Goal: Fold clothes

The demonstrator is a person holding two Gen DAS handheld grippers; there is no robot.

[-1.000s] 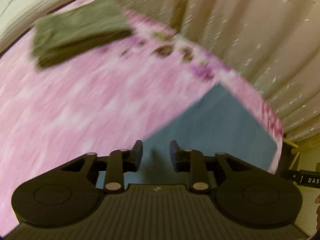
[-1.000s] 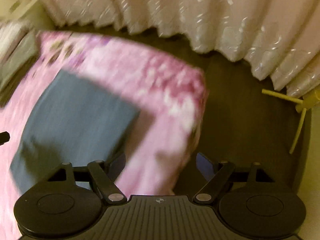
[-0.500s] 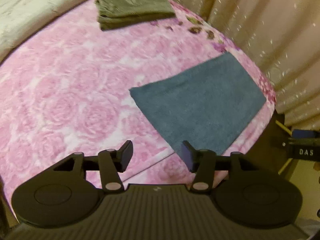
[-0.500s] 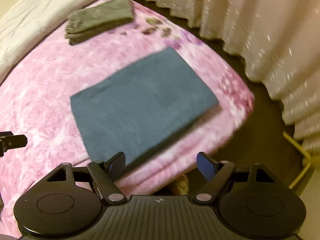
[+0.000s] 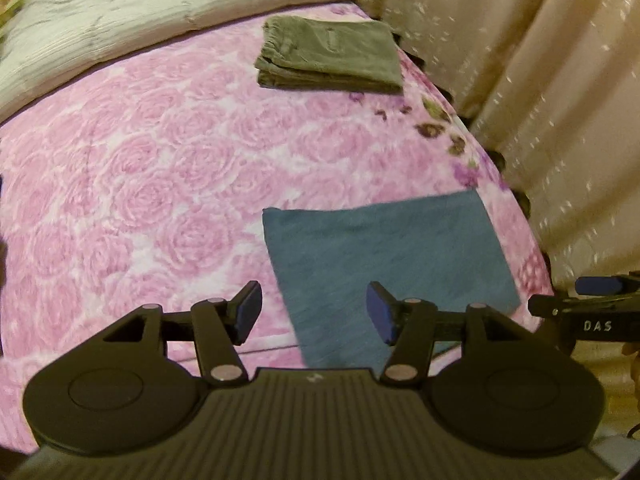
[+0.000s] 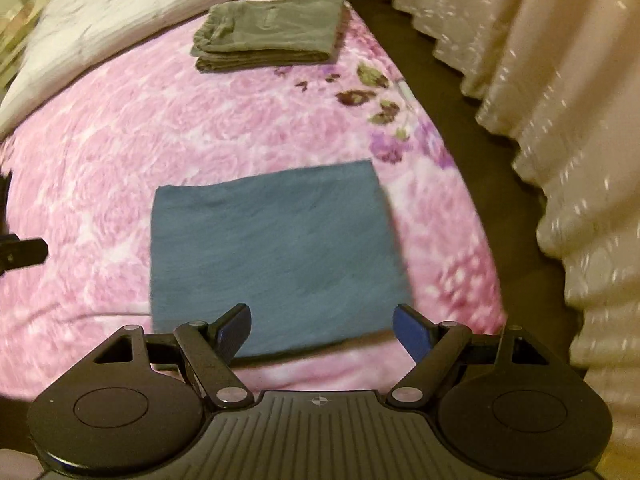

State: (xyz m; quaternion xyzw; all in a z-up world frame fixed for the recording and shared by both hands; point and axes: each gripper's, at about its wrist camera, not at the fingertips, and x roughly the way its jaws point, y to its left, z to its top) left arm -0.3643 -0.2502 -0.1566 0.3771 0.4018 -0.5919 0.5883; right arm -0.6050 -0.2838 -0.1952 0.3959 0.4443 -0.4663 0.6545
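The folded blue cloth [image 6: 272,252] lies flat on the pink bed [image 6: 100,152] below both tools: the right tool [image 6: 322,330] gapes empty, and the left tool [image 5: 314,318] is opening, empty.

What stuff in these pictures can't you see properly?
- Near edge of the blue folded cloth: in the left wrist view the left hand-held gripper, its jaws opening with nothing between them, covers it.
- Right hand-held gripper: cut off by the right edge of the left wrist view.
- Small label on the folded olive-green garment: too small and blurred to read in the right wrist view.
- Floor beside the pink floral blanket: too dark.
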